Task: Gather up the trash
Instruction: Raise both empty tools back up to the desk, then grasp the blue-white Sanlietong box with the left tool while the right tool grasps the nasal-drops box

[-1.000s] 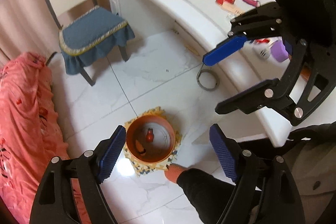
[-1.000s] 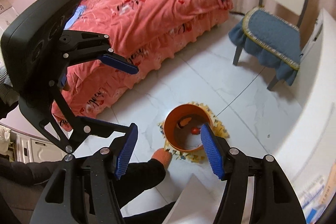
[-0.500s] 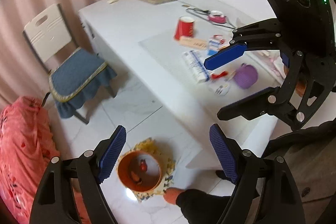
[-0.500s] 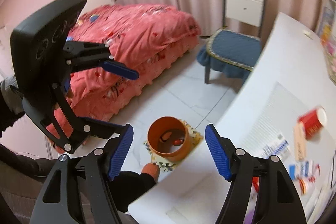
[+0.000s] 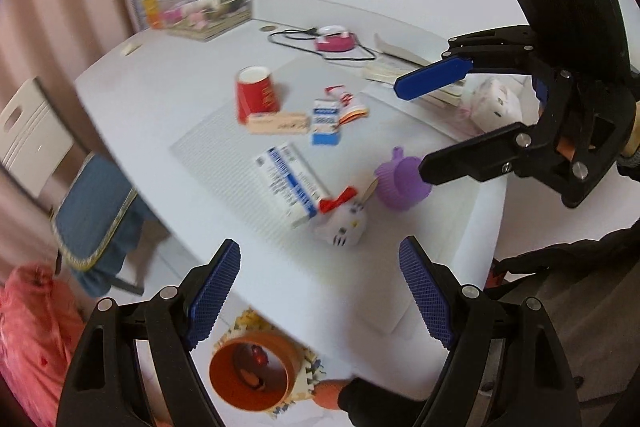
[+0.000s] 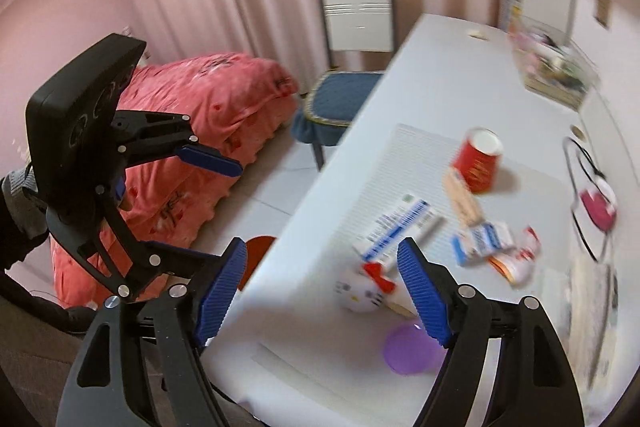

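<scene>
Trash lies on the white desk (image 5: 168, 99): a red paper cup (image 5: 256, 97), a blue-and-white box (image 5: 290, 181), a small carton (image 5: 326, 123) and a crumpled wrapper (image 5: 348, 103). A white cat toy (image 5: 344, 227) and a purple cup (image 5: 400, 183) stand near the desk's edge. On the floor below sits the orange bin (image 5: 252, 375) with scraps inside. My left gripper (image 5: 320, 291) hangs open over the desk edge, holding nothing. My right gripper (image 6: 320, 287) hovers above the toy (image 6: 364, 291) and box (image 6: 400, 231). Its jaws are opening, with nothing between them.
A chair with a blue cushion (image 6: 340, 99) stands at the desk's far end, beside a bed with a pink-red quilt (image 6: 208, 131). A clear tray of clutter (image 5: 208, 11), a pink gadget with a black cable (image 5: 334, 41) and books (image 5: 400, 67) fill the back. A foot (image 5: 332, 393) rests by the bin.
Both grippers have risen and swung from the floor and bin to over the desk top. The right jaws stand wider than before. The bin now sits low in the left view.
</scene>
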